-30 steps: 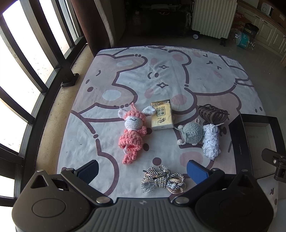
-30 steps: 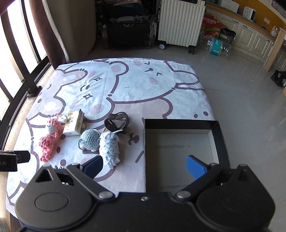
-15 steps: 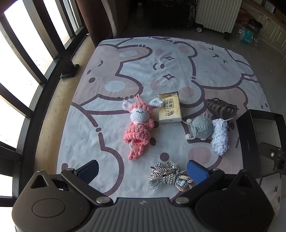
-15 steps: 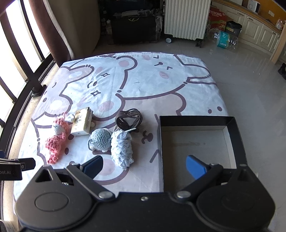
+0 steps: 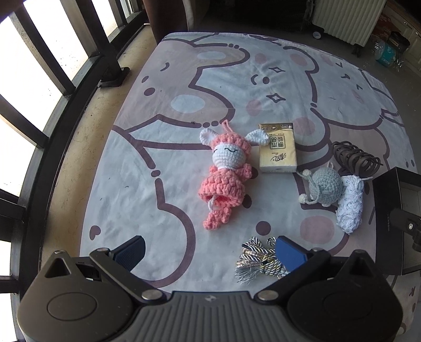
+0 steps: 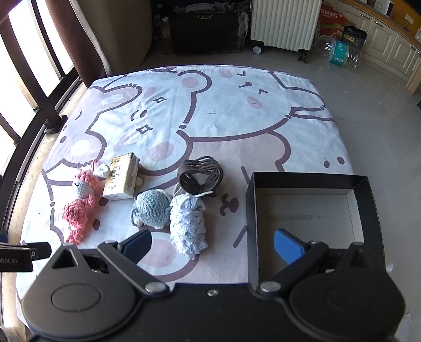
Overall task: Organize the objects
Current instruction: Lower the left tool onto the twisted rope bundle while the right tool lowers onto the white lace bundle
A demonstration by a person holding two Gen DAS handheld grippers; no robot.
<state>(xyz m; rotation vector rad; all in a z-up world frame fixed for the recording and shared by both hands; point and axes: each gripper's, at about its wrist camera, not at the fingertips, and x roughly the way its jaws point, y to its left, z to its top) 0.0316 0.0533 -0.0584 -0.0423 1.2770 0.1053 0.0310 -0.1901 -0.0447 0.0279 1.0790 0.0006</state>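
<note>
A pink crochet bunny doll (image 5: 223, 181) (image 6: 79, 202) lies on the cartoon-bear sheet (image 5: 210, 86), with a yellow tissue pack (image 5: 277, 151) (image 6: 122, 176) beside its head. To their right sit a grey-blue crochet ball (image 5: 325, 188) (image 6: 152, 207), a pale blue knit roll (image 5: 351, 207) (image 6: 188, 223) and a dark brown coil (image 5: 354, 159) (image 6: 201, 176). A silver braided cord (image 5: 256, 260) lies by my left gripper's right fingertip. My left gripper (image 5: 210, 252) is open above the sheet. My right gripper (image 6: 213, 243) is open, straddling the near left wall of the black box (image 6: 305, 179).
A black railing and window (image 5: 39, 105) run along the left of the sheet. A white radiator on wheels (image 6: 284, 23), a dark cabinet (image 6: 205, 29) and a packaged bundle (image 6: 339, 51) stand on the tiled floor beyond. The black box holds nothing.
Both grippers have moved forward and lower over the sheet, so the objects look larger. The cord now sits beside the left gripper's right fingertip. Nothing was grasped.
</note>
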